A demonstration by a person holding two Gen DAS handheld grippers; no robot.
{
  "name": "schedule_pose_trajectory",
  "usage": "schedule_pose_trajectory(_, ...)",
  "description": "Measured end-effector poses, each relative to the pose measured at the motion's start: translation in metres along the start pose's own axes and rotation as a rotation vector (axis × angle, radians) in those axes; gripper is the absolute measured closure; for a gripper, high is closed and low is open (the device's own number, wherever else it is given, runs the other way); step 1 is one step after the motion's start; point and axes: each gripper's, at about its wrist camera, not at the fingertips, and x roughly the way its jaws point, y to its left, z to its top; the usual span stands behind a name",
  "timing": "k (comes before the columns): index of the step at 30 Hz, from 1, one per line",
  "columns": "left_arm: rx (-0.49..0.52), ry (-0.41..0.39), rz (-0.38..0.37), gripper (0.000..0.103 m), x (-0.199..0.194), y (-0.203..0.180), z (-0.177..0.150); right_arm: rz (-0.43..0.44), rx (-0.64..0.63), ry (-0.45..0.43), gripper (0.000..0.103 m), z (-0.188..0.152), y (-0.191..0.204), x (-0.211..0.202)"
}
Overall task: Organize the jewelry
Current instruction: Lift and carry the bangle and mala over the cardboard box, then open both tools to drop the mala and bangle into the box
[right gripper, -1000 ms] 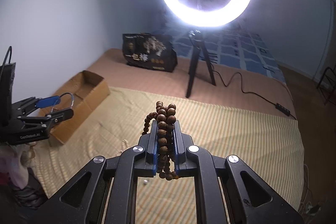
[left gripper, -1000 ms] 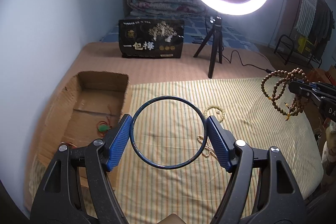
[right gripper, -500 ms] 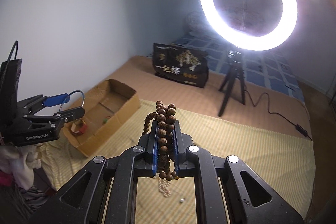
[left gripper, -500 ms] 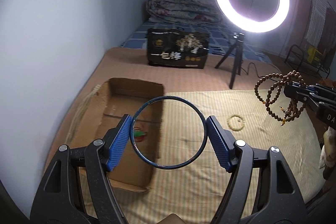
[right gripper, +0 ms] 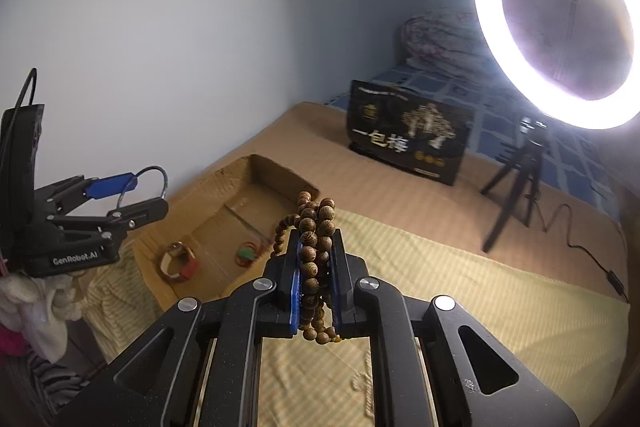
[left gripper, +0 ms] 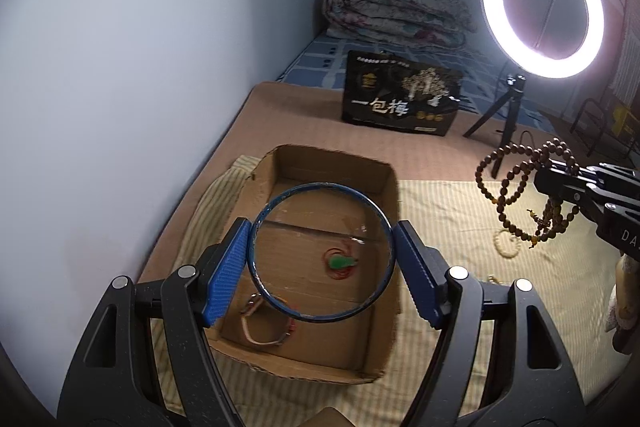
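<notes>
So my left gripper (left gripper: 322, 259) had its fingers (left gripper: 224, 273) spread wide, about as wide as the hoop itself, pinching the thin blue bangle (left gripper: 320, 187) across its full width, one pad on each side. Compared with a second ago, when the bangle hung over the striped mat next to the box, I'd swung left, and it now hovered right above the open cardboard box (left gripper: 372, 315). Looking through the hoop I could see the box floor with the green pendant on its red cord (left gripper: 340, 263), plus a tan strap bracelet (left gripper: 262, 333) near the front wall. I'd say that left only the release.

My right gripper (right gripper: 316, 279) had its fingers nearly closed, clamped on the wooden bead necklace (right gripper: 310, 251), loops spilling out above and below. It had also drifted toward the box and hung in the air off to the right, over the mat (left gripper: 460, 223). A pale bead bracelet (left gripper: 506, 245) was still lying on the mat, so more to collect.
</notes>
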Motion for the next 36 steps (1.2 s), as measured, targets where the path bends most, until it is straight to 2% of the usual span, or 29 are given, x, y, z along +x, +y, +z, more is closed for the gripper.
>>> schedule_pose_trajectory(12, -0.032, 0.044, 0.033, 0.029, 0.030, 0.031, -0.004, 0.068, -0.012, 0.045, 0.093, 0.014, 0.033, 0.059)
schedule_pose_trajectory(27, -0.033, 0.103, 0.048, 0.029, 0.061, 0.039, -0.011, 0.100, 0.014, 0.100, 0.093, 0.018, 0.040, 0.119)
schedule_pose_trajectory(36, -0.050, 0.129, 0.053, 0.029, 0.072, 0.045, -0.013, 0.114, 0.027, 0.119, 0.093, 0.015, 0.043, 0.140)
